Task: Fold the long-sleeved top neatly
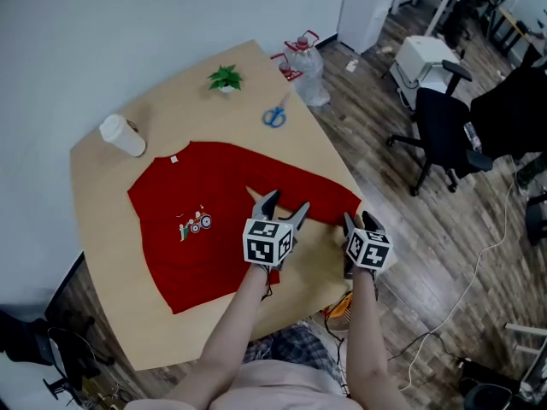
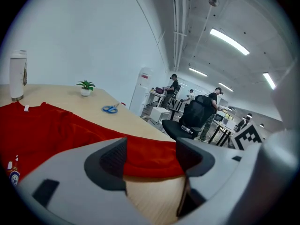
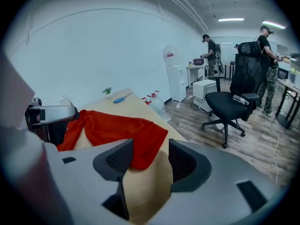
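Observation:
A red long-sleeved top (image 1: 197, 220) lies spread flat on the wooden table (image 1: 111, 314), with a small print on its chest. One sleeve (image 1: 316, 196) runs right to the table's edge. My left gripper (image 1: 285, 205) hovers over the middle of that sleeve. Its jaws stand apart, and the red sleeve (image 2: 150, 154) shows just beyond them in the left gripper view. My right gripper (image 1: 361, 222) is at the sleeve's end by the table edge. In the right gripper view the cuff (image 3: 140, 135) lies in the gap of the right gripper (image 3: 147, 161), whose pads do not press it.
A white cup (image 1: 122, 134) stands at the far left. A small potted plant (image 1: 225, 79) and blue scissors (image 1: 273, 116) are at the back of the table. On the floor stand a large water bottle (image 1: 306, 67) and black office chairs (image 1: 444, 135). People work at desks in the background.

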The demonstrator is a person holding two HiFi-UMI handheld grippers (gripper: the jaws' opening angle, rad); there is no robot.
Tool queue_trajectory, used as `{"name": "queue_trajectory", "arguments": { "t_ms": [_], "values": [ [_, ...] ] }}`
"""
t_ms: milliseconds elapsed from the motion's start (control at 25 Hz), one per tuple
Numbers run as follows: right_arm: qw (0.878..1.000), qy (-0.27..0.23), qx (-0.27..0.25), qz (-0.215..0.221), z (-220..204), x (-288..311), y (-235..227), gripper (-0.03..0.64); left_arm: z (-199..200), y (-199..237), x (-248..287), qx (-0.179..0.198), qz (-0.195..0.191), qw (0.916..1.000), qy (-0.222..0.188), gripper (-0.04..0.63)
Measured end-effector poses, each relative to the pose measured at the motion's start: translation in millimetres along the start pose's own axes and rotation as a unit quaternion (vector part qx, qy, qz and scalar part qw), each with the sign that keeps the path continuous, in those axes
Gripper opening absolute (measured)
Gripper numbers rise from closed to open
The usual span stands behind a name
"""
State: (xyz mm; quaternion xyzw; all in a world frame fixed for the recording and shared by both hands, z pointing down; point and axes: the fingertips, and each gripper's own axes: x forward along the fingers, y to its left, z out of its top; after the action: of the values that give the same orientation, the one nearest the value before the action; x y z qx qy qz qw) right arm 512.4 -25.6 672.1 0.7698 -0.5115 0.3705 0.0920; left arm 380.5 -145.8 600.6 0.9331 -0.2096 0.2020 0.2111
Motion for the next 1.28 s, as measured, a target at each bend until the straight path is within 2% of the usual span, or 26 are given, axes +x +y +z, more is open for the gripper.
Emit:
{"name": "queue_trajectory", "arguments": {
  "t_ms": [120,400,600,720,1040,1280],
  "values": [
    [1.0,0.013,0.013,0.005,-5.4,8.6,2.5,0.252,-0.9,2.5,-2.0,-0.001,0.003,1.0,0.0,0.322],
    [0.999,0.044,0.007,-0.006,-10.0,13.2,4.7,0.212,-3.4,10.9,-5.6,-0.004,0.011,0.9999,0.003,0.322],
    [0.999,0.046,0.01,0.011,-11.3,14.9,14.6,0.104,-6.7,12.8,-6.7,-0.009,0.014,0.9999,0.006,0.322],
    [0.999,0.046,-0.007,0.002,-5.9,12.5,14.3,0.037,-6.5,14.7,-8.2,-0.011,0.015,0.9998,0.006,0.322],
    [1.0,0.002,-0.006,-0.024,30.6,-9.8,-7.0,0.031,6.1,31.6,-21.5,-0.017,0.034,0.9993,-0.008,0.322],
    [0.999,-0.043,-0.023,0.001,79.3,-29.8,20.1,0.031,19.5,49.8,-42.7,-0.021,0.056,0.9979,-0.024,0.322]
  ]
}}
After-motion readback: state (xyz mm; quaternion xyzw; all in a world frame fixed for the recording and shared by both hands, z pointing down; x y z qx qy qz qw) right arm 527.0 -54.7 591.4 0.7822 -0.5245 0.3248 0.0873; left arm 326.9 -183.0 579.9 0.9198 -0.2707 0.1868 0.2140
